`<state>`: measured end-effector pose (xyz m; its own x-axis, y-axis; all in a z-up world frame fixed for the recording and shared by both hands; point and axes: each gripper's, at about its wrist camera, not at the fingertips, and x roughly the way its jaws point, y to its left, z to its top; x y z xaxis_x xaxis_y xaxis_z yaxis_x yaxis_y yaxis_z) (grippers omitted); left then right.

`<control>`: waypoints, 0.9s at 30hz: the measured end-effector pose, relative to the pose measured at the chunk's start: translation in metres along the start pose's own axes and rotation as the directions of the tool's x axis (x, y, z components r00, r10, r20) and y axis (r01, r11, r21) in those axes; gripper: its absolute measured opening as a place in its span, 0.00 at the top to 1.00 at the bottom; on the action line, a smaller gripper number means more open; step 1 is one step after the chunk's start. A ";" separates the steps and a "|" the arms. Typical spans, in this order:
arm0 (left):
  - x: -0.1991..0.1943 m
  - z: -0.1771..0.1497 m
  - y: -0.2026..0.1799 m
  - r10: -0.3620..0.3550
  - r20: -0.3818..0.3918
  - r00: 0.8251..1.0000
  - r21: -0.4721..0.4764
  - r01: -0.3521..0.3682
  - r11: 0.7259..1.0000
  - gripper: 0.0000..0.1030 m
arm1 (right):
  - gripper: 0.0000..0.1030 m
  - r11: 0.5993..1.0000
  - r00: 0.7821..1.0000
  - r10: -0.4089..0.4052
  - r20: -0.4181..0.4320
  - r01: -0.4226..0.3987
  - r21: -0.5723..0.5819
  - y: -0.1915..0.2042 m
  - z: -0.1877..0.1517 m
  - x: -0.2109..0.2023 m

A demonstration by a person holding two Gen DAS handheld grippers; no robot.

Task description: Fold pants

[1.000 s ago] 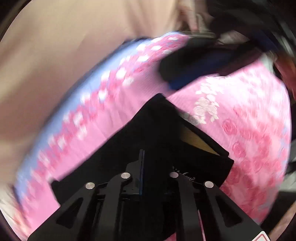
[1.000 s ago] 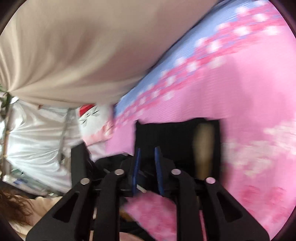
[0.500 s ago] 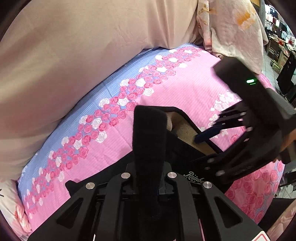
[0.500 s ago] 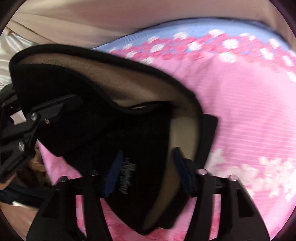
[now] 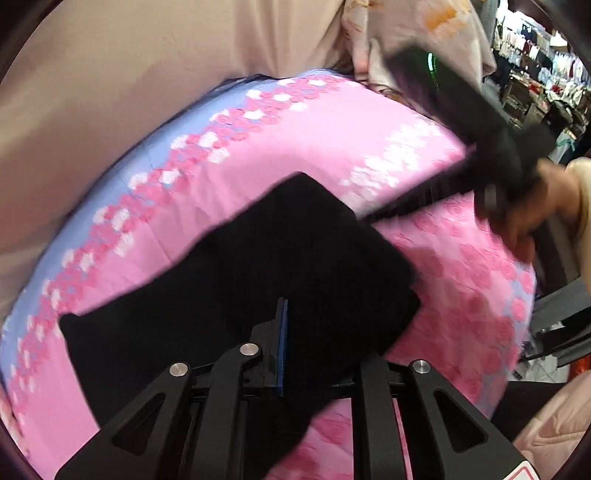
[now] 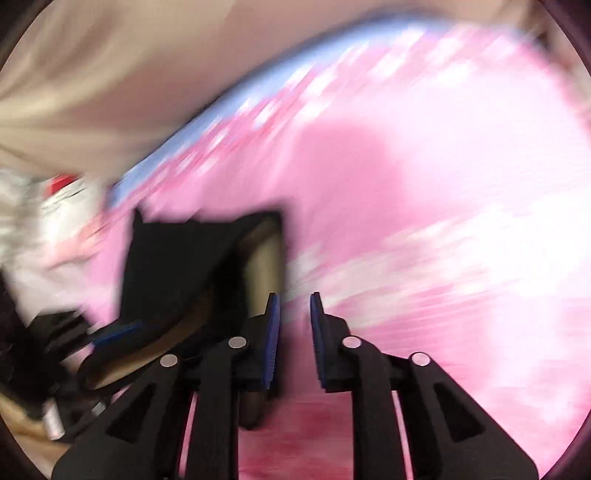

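Observation:
Black pants (image 5: 266,266) lie folded on the pink flowered bedsheet (image 5: 332,140). My left gripper (image 5: 306,321) has the near edge of the cloth between its fingers. One blue pad (image 5: 281,343) shows, the other is under the cloth, and the jaws are opening. In the right wrist view the pants (image 6: 177,266) show their tan lining (image 6: 262,266) left of my right gripper (image 6: 293,310). Its blue pads stand a narrow gap apart over bare sheet, hold nothing, and are closing. From the left wrist view, the right gripper (image 5: 480,147) appears blurred above the sheet's far right, in a hand (image 5: 532,218).
A beige quilt (image 5: 110,92) bulges along the far side of the bed. A pale patterned cloth (image 5: 406,29) hangs behind it, and shop racks (image 5: 535,55) stand far right. A white item with a red patch (image 6: 55,192) lies beyond the sheet's left end.
The right gripper has let go of the pants and swung off to the right. The raised fold in the left gripper has dropped flat, and the tan lining is covered in the left view.

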<state>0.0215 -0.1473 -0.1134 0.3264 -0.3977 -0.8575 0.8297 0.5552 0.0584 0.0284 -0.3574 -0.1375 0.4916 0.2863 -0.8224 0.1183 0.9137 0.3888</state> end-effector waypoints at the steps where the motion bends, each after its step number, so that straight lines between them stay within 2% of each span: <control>1: -0.009 -0.006 0.000 0.008 0.023 1.000 -0.022 -0.007 1.000 0.76 | 0.82 1.000 0.999 -0.015 0.047 0.016 -0.025 0.006 0.003 -0.019; 2: -0.019 -0.011 0.004 0.012 0.051 0.999 -0.058 -0.009 0.998 0.59 | 0.83 0.998 0.996 0.043 0.072 -0.040 -0.051 0.019 0.007 -0.034; 3: -0.031 -0.017 0.011 0.031 0.081 0.996 -0.114 -0.022 0.993 0.35 | 0.83 0.994 0.993 0.086 0.077 -0.080 -0.070 0.031 0.010 -0.041; 5: -0.050 -0.026 0.026 0.080 0.121 0.989 -0.203 -0.054 0.978 0.19 | 0.83 0.978 0.986 0.163 0.033 -0.158 -0.136 0.069 0.017 -0.038; 8: -0.075 -0.042 0.055 0.180 0.155 0.971 -0.314 -0.124 0.941 0.16 | 0.84 0.947 0.977 0.185 -0.102 -0.205 -0.248 0.121 0.010 0.003; 9: -0.078 -0.049 0.067 0.204 0.140 0.969 -0.343 -0.145 0.928 0.16 | 0.84 0.934 0.980 0.120 -0.161 -0.166 -0.315 0.132 -0.002 0.028; 10: -0.078 -0.052 0.074 0.222 0.114 0.968 -0.353 -0.169 0.920 0.16 | 0.84 0.927 0.985 0.012 -0.172 -0.076 -0.366 0.122 -0.005 0.045; 11: -0.077 -0.057 0.083 0.252 0.077 0.965 -0.365 -0.208 0.907 0.16 | 0.95 0.930 0.976 -0.116 -0.184 0.042 -0.366 0.094 -0.012 0.062; 12: -0.076 -0.063 0.090 0.273 0.042 0.961 -0.375 -0.238 0.896 0.16 | 0.97 0.965 0.981 -0.049 -0.190 -0.002 -0.263 0.069 -0.009 0.057; 13: -0.075 -0.072 0.098 0.292 0.009 0.957 -0.389 -0.265 0.882 0.16 | 0.99 0.989 0.984 -0.028 -0.177 0.002 -0.149 0.049 -0.004 0.045; 14: -0.075 -0.082 0.106 0.298 -0.005 0.954 -0.404 -0.275 0.872 0.16 | 0.91 0.992 0.984 -0.091 -0.156 0.076 -0.103 0.042 0.003 0.032; 15: -0.074 -0.087 0.109 0.300 -0.015 0.954 -0.408 -0.280 0.869 0.16 | 0.91 0.982 0.985 -0.140 -0.099 0.126 -0.141 0.053 0.012 0.014; 16: -0.073 -0.095 0.114 0.328 -0.041 0.944 -0.412 -0.315 0.855 0.16 | 0.91 0.978 0.993 -0.102 -0.065 0.088 -0.188 0.072 0.019 0.004; 17: -0.073 -0.101 0.117 0.343 -0.054 0.938 -0.418 -0.333 0.845 0.16 | 0.90 0.972 0.997 -0.014 -0.074 -0.003 -0.235 0.100 0.027 0.001; 19: -0.062 -0.111 0.124 0.333 -0.096 0.938 -0.436 -0.341 0.833 0.16 | 0.88 0.950 0.986 0.096 -0.138 -0.132 -0.284 0.131 0.034 0.020; 20: -0.054 -0.118 0.127 0.334 -0.134 0.933 -0.443 -0.358 0.822 0.16 | 0.88 0.941 0.982 0.090 -0.167 -0.139 -0.308 0.139 0.036 0.042; 21: -0.044 -0.123 0.130 0.324 -0.178 0.929 -0.444 -0.370 0.816 0.16 | 0.89 0.949 0.980 -0.061 -0.187 -0.001 -0.316 0.127 0.042 0.079; 22: -0.033 -0.129 0.133 0.321 -0.226 0.920 -0.440 -0.390 0.809 0.16 | 0.95 0.971 0.972 -0.098 -0.214 0.046 -0.234 0.104 0.051 0.101; 23: -0.027 -0.135 0.135 0.323 -0.252 0.912 -0.435 -0.405 0.804 0.16 | 0.97 0.996 0.983 -0.037 -0.178 0.021 -0.091 0.094 0.065 0.098; 24: -0.024 -0.139 0.135 0.310 -0.251 0.917 -0.439 -0.393 0.808 0.15 | 0.96 0.997 0.989 -0.054 -0.138 0.046 -0.063 0.099 0.074 0.086; 25: -0.024 -0.143 0.137 0.296 -0.232 0.927 -0.454 -0.373 0.809 0.15 | 0.90 0.992 0.996 -0.044 -0.083 0.034 -0.119 0.124 0.078 0.070; 26: -0.026 -0.146 0.139 0.294 -0.222 0.930 -0.464 -0.366 0.806 0.15 | 0.90 0.984 0.997 -0.008 -0.073 -0.005 -0.177 0.149 0.077 0.064; 27: -0.027 -0.148 0.140 0.289 -0.214 0.933 -0.471 -0.357 0.807 0.15 | 0.91 0.964 0.991 0.054 -0.126 -0.084 -0.252 0.181 0.071 0.064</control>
<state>0.0619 0.0493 -0.1577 0.4476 -0.0547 -0.8926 0.3392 0.9339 0.1129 0.1424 -0.1944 -0.0901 0.3845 0.3692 -0.8461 -0.1448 0.9293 0.3397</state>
